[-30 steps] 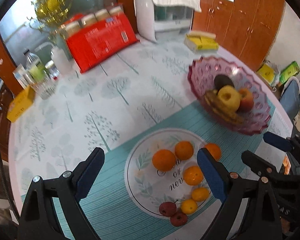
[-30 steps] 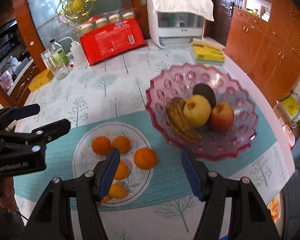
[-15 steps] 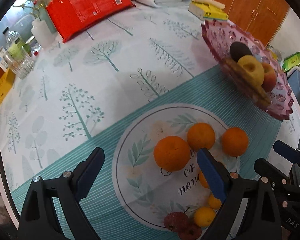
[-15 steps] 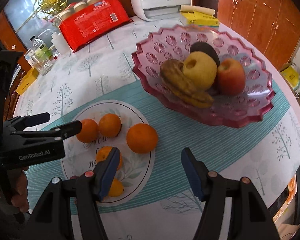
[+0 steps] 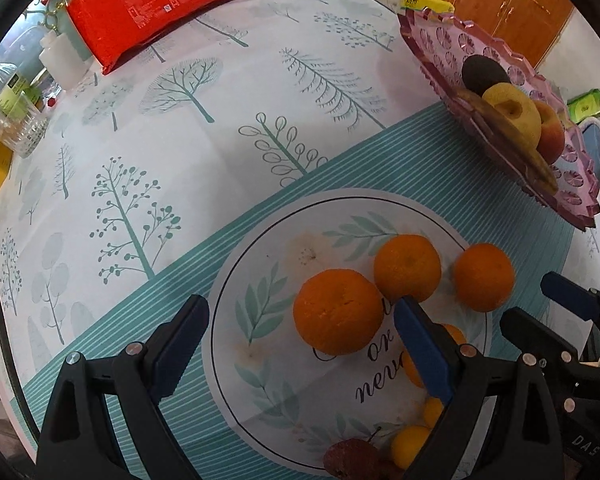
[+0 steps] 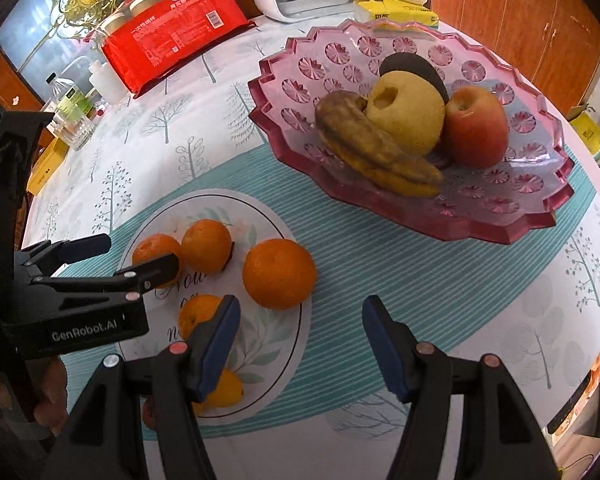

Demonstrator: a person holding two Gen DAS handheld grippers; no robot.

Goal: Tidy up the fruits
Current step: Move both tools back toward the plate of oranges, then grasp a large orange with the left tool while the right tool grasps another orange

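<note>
Claw, left (image 5: 300,336): jaws wide apart, holding nothing, straddling the nearest orange (image 5: 338,312) on the plate (image 5: 260,360).
Claw, right (image 6: 300,332): spread open, empty, low over the plate's right rim; large orange (image 6: 279,273) just ahead on that rim.
Open room: bare striped tabletop (image 6: 380,264) between plate and pink bowl (image 6: 480,224).
Bowl: holds banana (image 6: 374,156), apples.

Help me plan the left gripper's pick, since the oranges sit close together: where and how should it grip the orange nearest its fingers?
Grip the nearest orange across its widest middle, coming down from above. The left gripper is open and already straddles it. A second orange sits close behind, so keep the fingers on the left and right flanks, which look free above the plate.
</note>
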